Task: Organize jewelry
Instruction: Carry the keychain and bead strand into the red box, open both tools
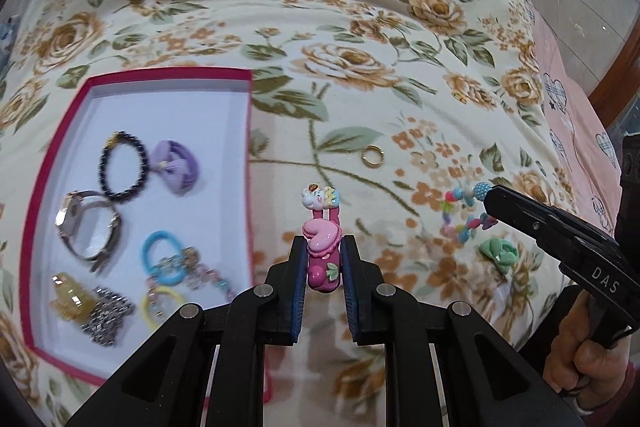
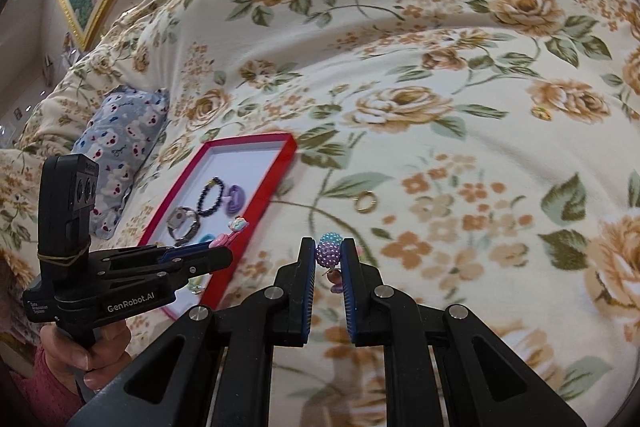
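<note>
Floral bedspread (image 1: 360, 27) fills both views. Red tray (image 1: 60, 155) lies at 9 o'clock in the left wrist view; inside it: watch (image 1: 90, 227), black bead bracelet (image 1: 122, 167), purple hair tie (image 1: 174, 163), blue hair tie (image 1: 160, 255). Left gripper (image 1: 324, 247) is clenched on pink hair clip (image 1: 322, 239), held just right of the tray's edge. Right gripper (image 2: 328, 251) grasps colourful bead bracelet (image 1: 466, 213) by its large studded bead. Green bow (image 1: 498, 253) at 3 o'clock. Gold ring (image 1: 372, 155) at 1 o'clock, on the spread.
</note>
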The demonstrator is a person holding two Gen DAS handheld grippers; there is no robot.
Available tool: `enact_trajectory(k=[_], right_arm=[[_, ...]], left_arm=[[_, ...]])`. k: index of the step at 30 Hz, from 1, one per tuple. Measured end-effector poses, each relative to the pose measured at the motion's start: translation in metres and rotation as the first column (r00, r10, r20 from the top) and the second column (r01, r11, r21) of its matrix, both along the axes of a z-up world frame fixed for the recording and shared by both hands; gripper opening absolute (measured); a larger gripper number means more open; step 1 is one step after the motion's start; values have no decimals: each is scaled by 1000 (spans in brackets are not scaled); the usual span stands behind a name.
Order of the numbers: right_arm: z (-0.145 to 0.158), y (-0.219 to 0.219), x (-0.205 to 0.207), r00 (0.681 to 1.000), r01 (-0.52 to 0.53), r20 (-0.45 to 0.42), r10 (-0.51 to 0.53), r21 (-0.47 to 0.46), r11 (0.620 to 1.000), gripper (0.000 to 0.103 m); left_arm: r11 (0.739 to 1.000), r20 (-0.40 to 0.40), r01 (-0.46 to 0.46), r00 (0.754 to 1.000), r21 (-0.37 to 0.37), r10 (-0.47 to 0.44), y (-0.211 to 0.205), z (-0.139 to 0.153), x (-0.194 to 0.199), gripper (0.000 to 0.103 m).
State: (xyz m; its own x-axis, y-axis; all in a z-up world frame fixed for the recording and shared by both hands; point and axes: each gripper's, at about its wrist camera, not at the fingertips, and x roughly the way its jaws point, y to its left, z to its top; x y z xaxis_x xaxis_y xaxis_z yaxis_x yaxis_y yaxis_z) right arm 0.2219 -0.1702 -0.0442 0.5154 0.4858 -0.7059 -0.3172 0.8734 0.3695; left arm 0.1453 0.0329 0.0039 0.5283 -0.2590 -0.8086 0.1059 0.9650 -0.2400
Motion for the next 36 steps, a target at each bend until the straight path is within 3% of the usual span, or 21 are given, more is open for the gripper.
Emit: enact_trajectory(k=[19,36], right_arm=[[8,54,-8,994,-106,16,106,-1,994,12],[11,107,-9,977,-210,27,210,5,978,12]], left_arm=[[994,31,-106,994,-17,106,50,21,-44,15],[980,11,-198,980,-14,198,92,15,-62,16]])
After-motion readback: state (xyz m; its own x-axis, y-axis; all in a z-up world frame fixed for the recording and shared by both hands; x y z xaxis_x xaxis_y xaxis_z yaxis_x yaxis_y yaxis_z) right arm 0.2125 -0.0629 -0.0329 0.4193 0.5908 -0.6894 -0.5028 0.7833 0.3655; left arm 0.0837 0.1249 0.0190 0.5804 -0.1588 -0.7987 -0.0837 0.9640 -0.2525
